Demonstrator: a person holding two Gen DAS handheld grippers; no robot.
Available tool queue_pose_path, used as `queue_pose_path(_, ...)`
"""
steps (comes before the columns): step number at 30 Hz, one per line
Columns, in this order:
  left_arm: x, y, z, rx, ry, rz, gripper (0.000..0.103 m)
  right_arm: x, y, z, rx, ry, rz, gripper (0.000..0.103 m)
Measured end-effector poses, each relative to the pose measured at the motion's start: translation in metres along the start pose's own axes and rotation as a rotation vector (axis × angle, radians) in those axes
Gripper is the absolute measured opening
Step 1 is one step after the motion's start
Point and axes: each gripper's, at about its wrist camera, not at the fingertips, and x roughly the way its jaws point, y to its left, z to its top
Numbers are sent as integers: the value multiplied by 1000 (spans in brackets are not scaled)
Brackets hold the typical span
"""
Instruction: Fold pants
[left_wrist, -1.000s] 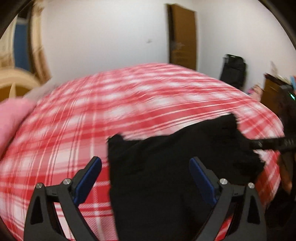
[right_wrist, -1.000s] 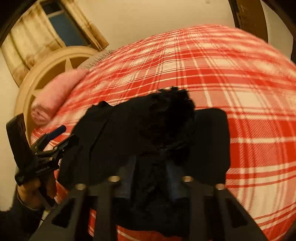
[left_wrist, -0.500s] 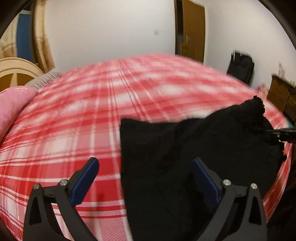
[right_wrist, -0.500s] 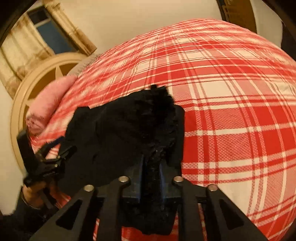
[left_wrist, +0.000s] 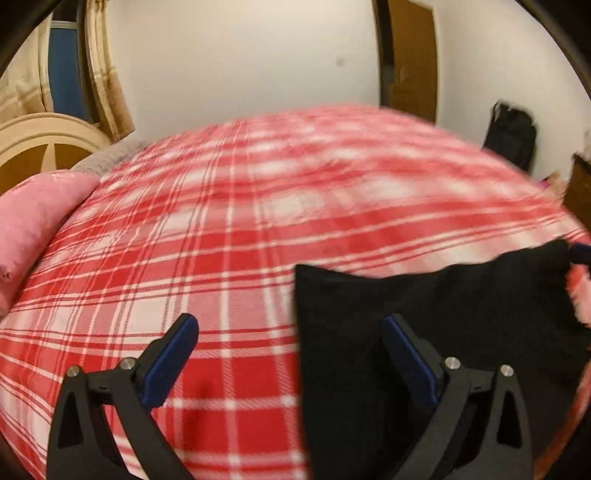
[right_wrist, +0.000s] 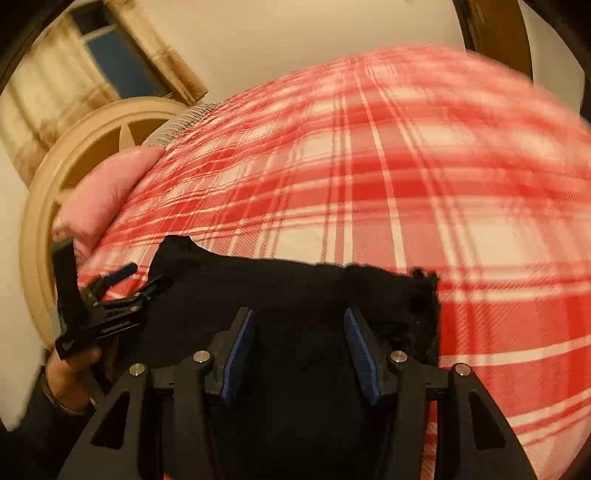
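Observation:
The black pants (left_wrist: 424, 302) lie folded flat on the red plaid bed, at the lower right of the left wrist view and low in the middle of the right wrist view (right_wrist: 295, 295). My left gripper (left_wrist: 290, 334) is open and empty, its right finger over the pants' left edge. It also shows in the right wrist view (right_wrist: 136, 280) at the pants' left corner. My right gripper (right_wrist: 299, 332) is open just above the pants, holding nothing. Its blue tip shows at the right edge of the left wrist view (left_wrist: 580, 253).
The red and white plaid bed cover (left_wrist: 240, 229) spreads wide beyond the pants. A pink pillow (left_wrist: 33, 221) and a round cream headboard (right_wrist: 74, 155) are at the left. A brown door (left_wrist: 410, 59) and a black bag (left_wrist: 511, 133) stand by the far wall.
My right gripper has opened and let go of the pants' bunched edge, which now lies flat. The left gripper has stayed open while its view swung left.

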Motion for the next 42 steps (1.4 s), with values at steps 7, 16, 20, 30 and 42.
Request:
queue_pose_path(7, 20, 18, -8, -85, 59, -68, 103, -64, 11, -26, -55, -97, 4, 53)
queue_pose_path(16, -49, 10, -39, -163, -32, -177, 103, -58, 17, -101, -213, 111, -164, 56)
queue_pose_path(20, -46, -17, -60, -63, 15, -206, 103, -60, 3, -108, -170, 78, -139, 61)
queue_pose_path(30, -39, -15, -70, -102, 61, -210, 103, -101, 1, -101, -156, -18, -141, 62)
queue_pose_path(42, -43, -15, -68, -40, 38, -147, 103, -54, 52, -85, -279, 4, -90, 62)
